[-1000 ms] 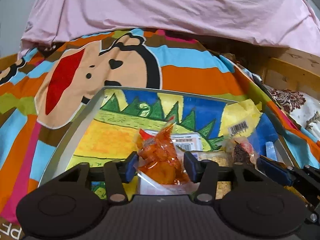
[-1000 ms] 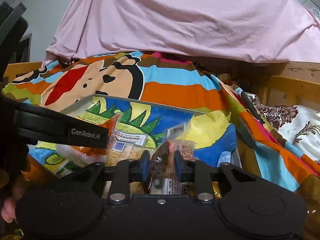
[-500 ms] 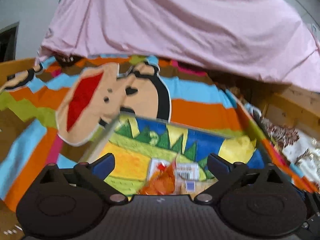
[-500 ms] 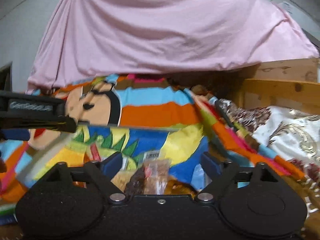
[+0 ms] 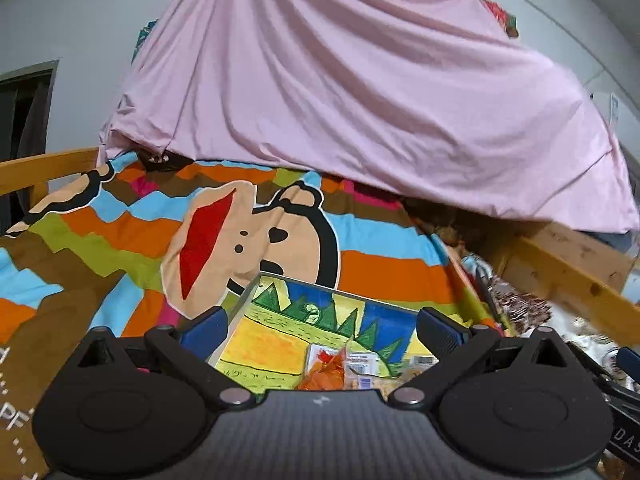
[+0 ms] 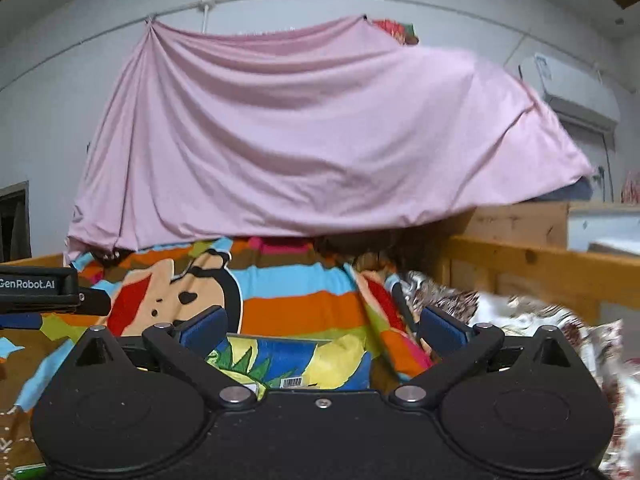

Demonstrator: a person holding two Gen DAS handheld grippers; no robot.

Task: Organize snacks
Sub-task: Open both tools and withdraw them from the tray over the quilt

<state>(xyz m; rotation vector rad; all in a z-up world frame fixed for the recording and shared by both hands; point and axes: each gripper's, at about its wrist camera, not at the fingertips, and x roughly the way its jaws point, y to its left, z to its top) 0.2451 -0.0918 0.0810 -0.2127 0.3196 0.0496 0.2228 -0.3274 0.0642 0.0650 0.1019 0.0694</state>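
Observation:
A colourful picture-lined tray (image 5: 276, 336) lies on the bed in front of me. In the left wrist view an orange snack bag (image 5: 326, 374) and other packets with barcode labels (image 5: 360, 362) lie in it, mostly hidden behind the gripper body. My left gripper (image 5: 322, 330) is open and empty, raised above the tray. My right gripper (image 6: 322, 330) is open and empty too. In the right wrist view only the tray's far part (image 6: 296, 360) shows, with a barcode label; the snacks are hidden.
A striped cartoon-monkey blanket (image 5: 248, 236) covers the bed. A pink sheet (image 5: 360, 112) hangs behind it. A wooden bed rail (image 6: 540, 268) runs along the right with patterned bedding (image 6: 520, 320) beside it. The left gripper's body (image 6: 36, 288) shows at the left.
Both grippers opened, let go of their snack bags into the tray, then lifted up and pulled back. The views now tilt upward toward the pink sheet.

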